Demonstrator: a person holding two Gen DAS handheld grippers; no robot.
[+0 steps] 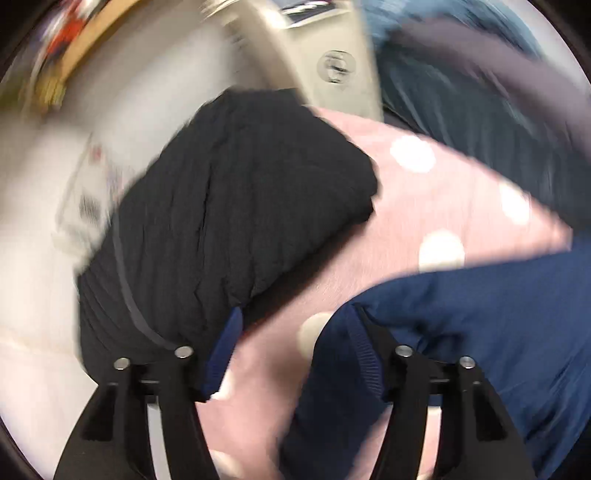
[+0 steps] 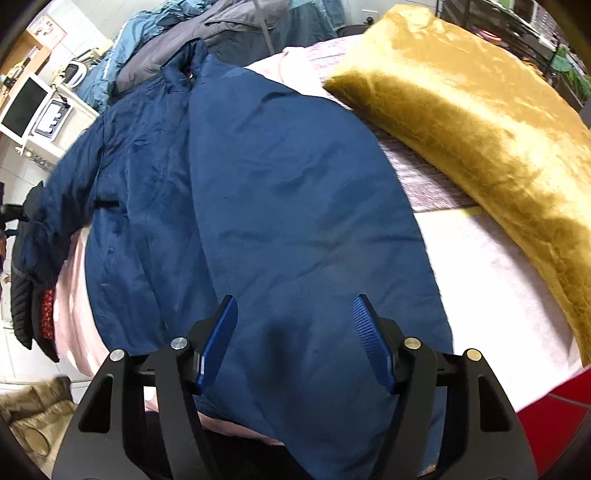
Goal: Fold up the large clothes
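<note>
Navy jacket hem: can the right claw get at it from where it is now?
Probably yes. The right claw stands open just above the navy jacket, pointing down at the fabric near its lower edge. Nothing lies between the pads and the cloth, and the gold cushion sits well off to the side.

Jacket (image 2: 280, 206) on bed (image 2: 491, 280) — pillow (image 2: 480, 122) right.

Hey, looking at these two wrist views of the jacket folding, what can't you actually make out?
- Left wrist view: shelf items at top left are smeared by motion blur.
- Left wrist view: the navy jacket is cut off by the right edge.
- Right wrist view: the jacket's lower hem is hidden behind the right gripper.
- Right wrist view: the black garment at the left edge is mostly cut off.
- Right wrist view: the piled clothes at the top are too tangled to count.
</note>
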